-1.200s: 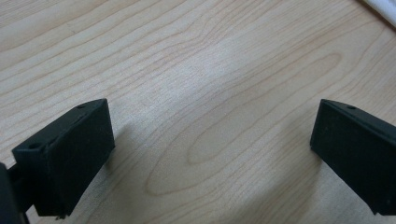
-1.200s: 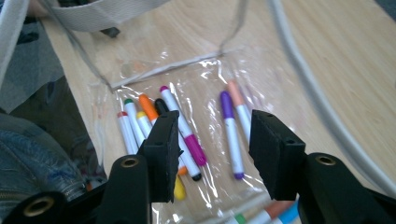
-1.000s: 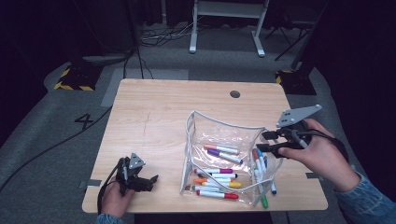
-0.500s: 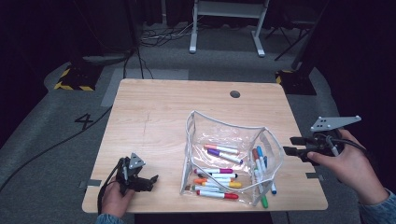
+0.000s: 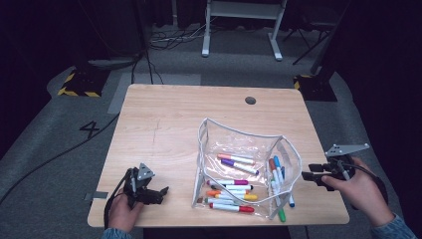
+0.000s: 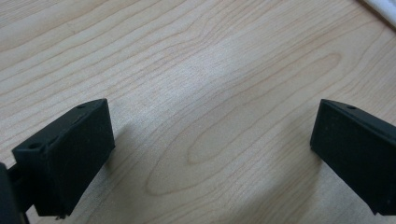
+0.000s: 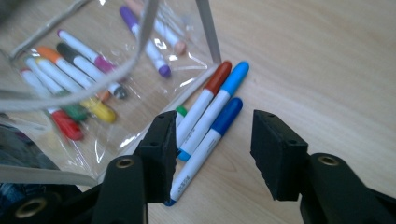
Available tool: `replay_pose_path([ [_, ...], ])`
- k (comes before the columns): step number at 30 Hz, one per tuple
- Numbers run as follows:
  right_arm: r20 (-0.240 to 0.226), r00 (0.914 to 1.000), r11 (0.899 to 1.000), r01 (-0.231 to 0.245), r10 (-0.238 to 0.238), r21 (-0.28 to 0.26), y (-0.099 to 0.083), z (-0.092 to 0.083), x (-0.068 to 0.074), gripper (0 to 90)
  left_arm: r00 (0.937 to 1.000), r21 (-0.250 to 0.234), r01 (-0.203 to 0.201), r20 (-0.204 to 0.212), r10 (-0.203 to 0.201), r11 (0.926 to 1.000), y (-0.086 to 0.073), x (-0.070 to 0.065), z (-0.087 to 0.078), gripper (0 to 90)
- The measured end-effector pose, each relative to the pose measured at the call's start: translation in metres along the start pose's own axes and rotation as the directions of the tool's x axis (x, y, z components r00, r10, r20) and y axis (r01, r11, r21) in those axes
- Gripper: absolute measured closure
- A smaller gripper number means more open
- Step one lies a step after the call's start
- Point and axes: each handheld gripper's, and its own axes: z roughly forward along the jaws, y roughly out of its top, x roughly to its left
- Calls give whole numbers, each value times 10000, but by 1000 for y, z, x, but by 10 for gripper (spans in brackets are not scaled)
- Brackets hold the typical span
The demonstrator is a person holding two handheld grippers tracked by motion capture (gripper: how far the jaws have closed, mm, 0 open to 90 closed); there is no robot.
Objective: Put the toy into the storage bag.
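At the bottom of the right gripper view, our right gripper (image 7: 212, 154) has its jaws spread with nothing between them, just short of four markers (image 7: 210, 114) lying loose on the table (image 7: 327, 60). We judge these are left to pack. Beyond, upper left of that frame, most markers already lie in the clear pouch (image 7: 140, 60). In the high view's lower left, our left gripper (image 5: 161, 191) rests spread and empty.
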Motion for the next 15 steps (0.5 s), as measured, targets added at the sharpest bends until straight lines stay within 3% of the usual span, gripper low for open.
replay_pose_path([
  [15,-100,9991,9945,-391,402,972,-29,60,-10,520,10000,0,-1,-2,1,10000,0,0,0,0],
])
